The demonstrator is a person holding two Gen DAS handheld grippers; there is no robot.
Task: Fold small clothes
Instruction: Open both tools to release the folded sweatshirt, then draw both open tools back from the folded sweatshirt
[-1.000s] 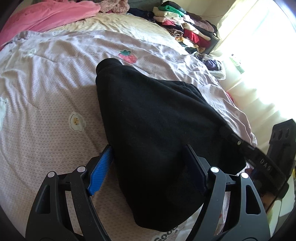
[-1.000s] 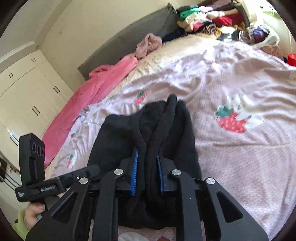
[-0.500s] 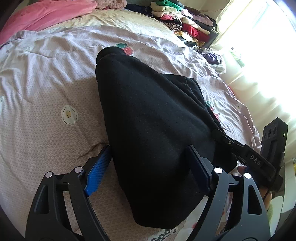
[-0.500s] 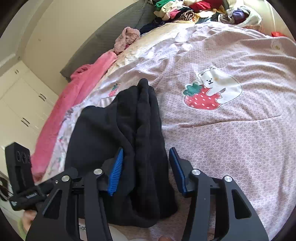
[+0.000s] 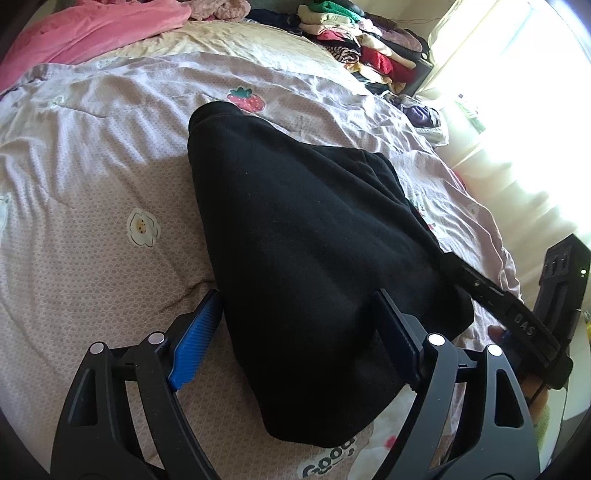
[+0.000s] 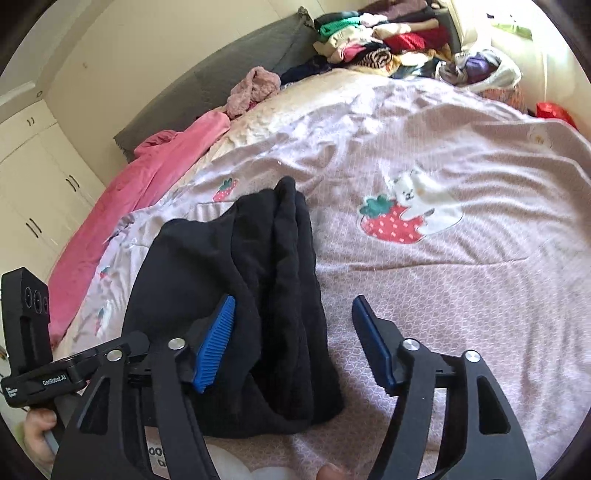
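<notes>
A black garment [image 5: 306, 251] lies folded in a thick bundle on the pink patterned bedspread [image 5: 81, 206]. It also shows in the right wrist view [image 6: 243, 295]. My left gripper [image 5: 295, 325] is open, its fingers straddling the garment's near end just above it. My right gripper [image 6: 291, 339] is open and empty, its left finger over the garment's right edge and its right finger over the bedspread [image 6: 461, 280]. The right gripper's body shows at the right of the left wrist view [image 5: 517, 317].
A pink blanket [image 5: 85, 33] lies at the head of the bed, with a pile of folded clothes [image 5: 362, 40] at the far corner. A bright window [image 5: 517, 92] is on the right. White wardrobes [image 6: 33, 177] and a grey headboard [image 6: 221, 74] stand behind.
My right gripper has opened and let go of the black garment, then drawn back a little. The garment now rests on the bed. My left gripper stays open.
</notes>
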